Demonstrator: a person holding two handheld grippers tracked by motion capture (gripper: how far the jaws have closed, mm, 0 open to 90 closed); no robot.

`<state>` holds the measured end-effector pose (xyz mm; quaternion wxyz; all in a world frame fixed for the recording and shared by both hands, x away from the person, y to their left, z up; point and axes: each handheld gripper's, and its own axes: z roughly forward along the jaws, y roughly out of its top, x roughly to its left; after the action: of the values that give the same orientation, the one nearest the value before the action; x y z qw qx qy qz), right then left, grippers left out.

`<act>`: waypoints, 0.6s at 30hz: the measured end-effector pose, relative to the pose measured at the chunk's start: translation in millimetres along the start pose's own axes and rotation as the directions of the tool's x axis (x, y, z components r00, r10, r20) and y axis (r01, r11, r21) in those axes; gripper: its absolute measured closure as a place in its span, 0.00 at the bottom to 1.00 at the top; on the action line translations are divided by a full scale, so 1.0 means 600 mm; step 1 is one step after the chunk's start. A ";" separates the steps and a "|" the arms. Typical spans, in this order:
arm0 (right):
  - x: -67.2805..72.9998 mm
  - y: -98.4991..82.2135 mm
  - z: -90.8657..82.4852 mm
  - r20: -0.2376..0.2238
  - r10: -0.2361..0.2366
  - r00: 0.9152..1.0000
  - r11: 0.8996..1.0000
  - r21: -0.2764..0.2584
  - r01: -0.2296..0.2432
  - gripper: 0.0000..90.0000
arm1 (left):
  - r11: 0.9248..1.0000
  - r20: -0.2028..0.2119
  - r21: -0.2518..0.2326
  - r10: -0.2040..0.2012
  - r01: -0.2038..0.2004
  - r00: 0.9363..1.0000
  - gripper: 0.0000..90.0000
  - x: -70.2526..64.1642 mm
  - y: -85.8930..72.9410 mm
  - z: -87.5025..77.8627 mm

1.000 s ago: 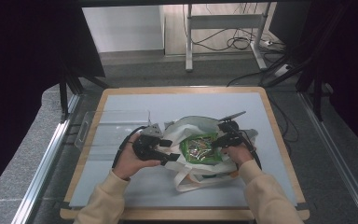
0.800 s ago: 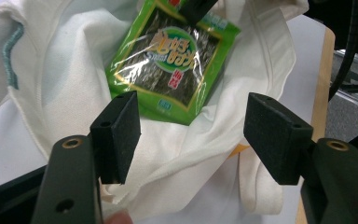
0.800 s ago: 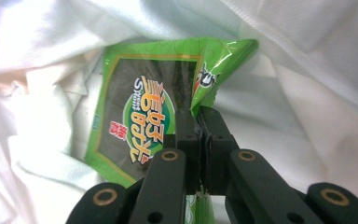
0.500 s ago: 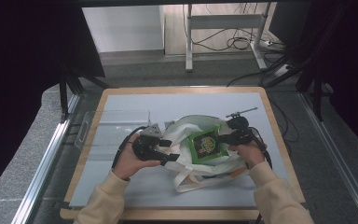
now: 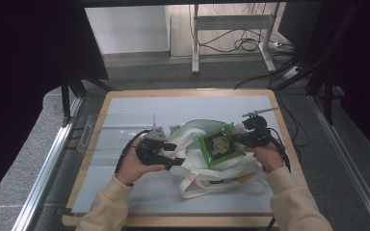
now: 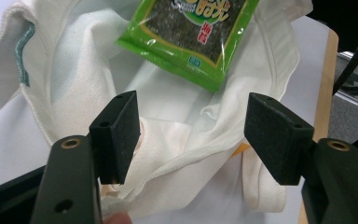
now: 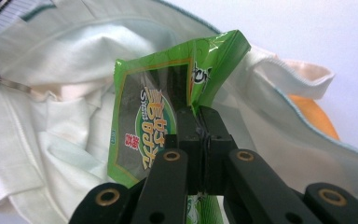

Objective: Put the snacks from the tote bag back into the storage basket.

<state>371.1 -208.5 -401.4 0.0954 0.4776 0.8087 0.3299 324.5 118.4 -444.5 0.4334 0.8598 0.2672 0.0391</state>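
Seaweed packet (image 5: 220, 145), green and glossy, hangs above the open mouth of the white tote bag (image 5: 197, 163), pinched at one edge by the right claw (image 5: 238, 139), whose jaws are clamped tight on its wrapper. Beside the bag's near rim, the left claw (image 5: 173, 154) stands wide, one pad touching the bag's cloth. That bag lies mid-desk (image 5: 125, 192).

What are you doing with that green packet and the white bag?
A person holds a gripper in each hand. The right gripper is pinched shut on the edge of a green snack packet, holding it over the open white cloth bag on the table. The left gripper has its jaws spread at the bag's rim fabric.
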 end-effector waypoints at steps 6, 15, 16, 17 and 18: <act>0.004 0.003 -0.017 -0.016 -0.043 0.999 0.998 -0.036 0.042 0.98 | 1.000 -0.002 -0.003 0.008 -0.008 1.000 0.39 0.000 0.001 -0.003; 0.010 0.006 -0.040 -0.047 -0.106 0.993 0.991 -0.088 0.102 0.98 | 1.000 -0.005 -0.007 0.008 -0.008 1.000 0.39 0.001 0.001 -0.004; 0.010 0.006 -0.040 -0.051 -0.112 0.992 0.990 -0.092 0.107 0.98 | 1.000 -0.005 -0.007 0.008 -0.008 1.000 0.39 0.001 0.001 -0.004; 0.010 0.006 -0.041 -0.054 -0.114 0.992 0.989 -0.096 0.109 0.98 | 1.000 -0.006 -0.008 0.008 -0.008 1.000 0.39 0.001 0.001 -0.004; 0.011 0.006 -0.042 -0.055 -0.118 0.992 0.989 -0.098 0.112 0.98 | 1.000 -0.007 -0.008 0.007 -0.007 1.000 0.39 0.001 0.001 -0.004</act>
<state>358.5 -213.1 -379.1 0.1122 0.4149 0.8208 0.3763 324.4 120.4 -442.7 0.4359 0.8588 0.2655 0.0446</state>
